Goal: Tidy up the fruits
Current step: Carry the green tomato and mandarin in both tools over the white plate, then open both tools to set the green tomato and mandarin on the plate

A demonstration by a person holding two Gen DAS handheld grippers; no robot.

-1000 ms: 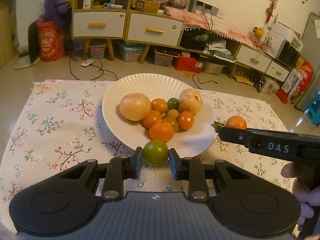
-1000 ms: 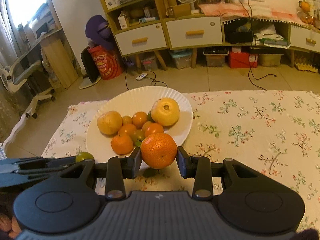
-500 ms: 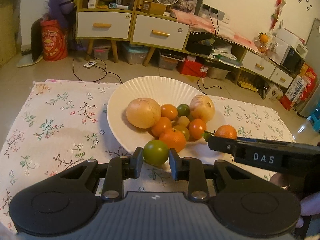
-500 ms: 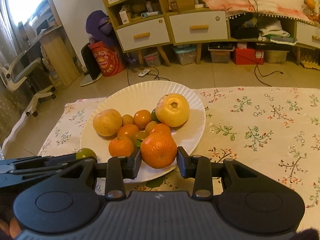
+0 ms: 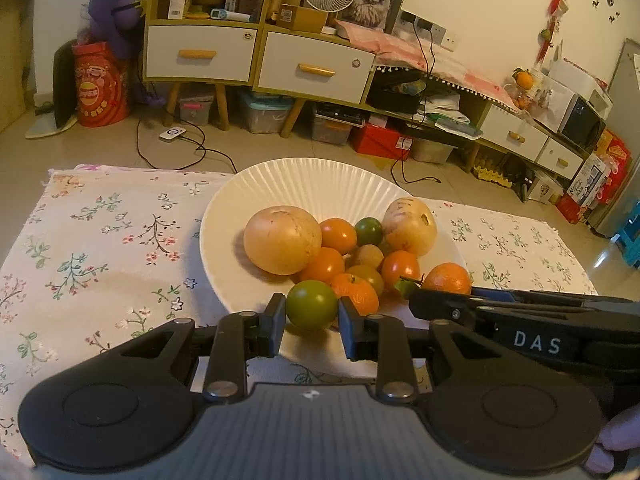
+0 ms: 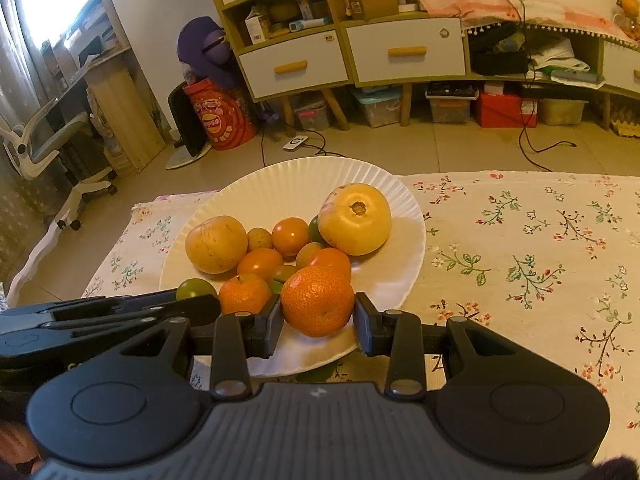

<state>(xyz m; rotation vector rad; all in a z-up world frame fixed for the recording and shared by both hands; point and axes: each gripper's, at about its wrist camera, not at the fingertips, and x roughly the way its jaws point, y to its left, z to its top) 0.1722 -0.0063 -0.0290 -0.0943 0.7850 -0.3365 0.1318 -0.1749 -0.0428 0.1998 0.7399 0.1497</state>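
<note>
A white ribbed plate (image 5: 320,184) (image 6: 304,184) on the floral tablecloth holds two large pale-yellow fruits, several small orange ones and a dark green one. My left gripper (image 5: 312,322) is shut on a small green fruit (image 5: 312,304) just over the plate's near rim. My right gripper (image 6: 318,320) is shut on an orange tangerine (image 6: 318,302), also above the near part of the plate. In the left wrist view that tangerine (image 5: 447,278) shows at the right gripper's tip; in the right wrist view the green fruit (image 6: 196,288) peeks above the left gripper.
The floral tablecloth (image 6: 520,240) spreads to the right of the plate and also to its left (image 5: 100,240). Beyond the table's far edge lie the floor, cables, drawer cabinets (image 5: 256,56) and storage boxes. A person's fingers (image 5: 616,436) grip the right tool.
Both grippers have come forward and slightly down toward the plate, each carrying its fruit; the plate and its pile now look larger and closer. Grips unchanged.
</note>
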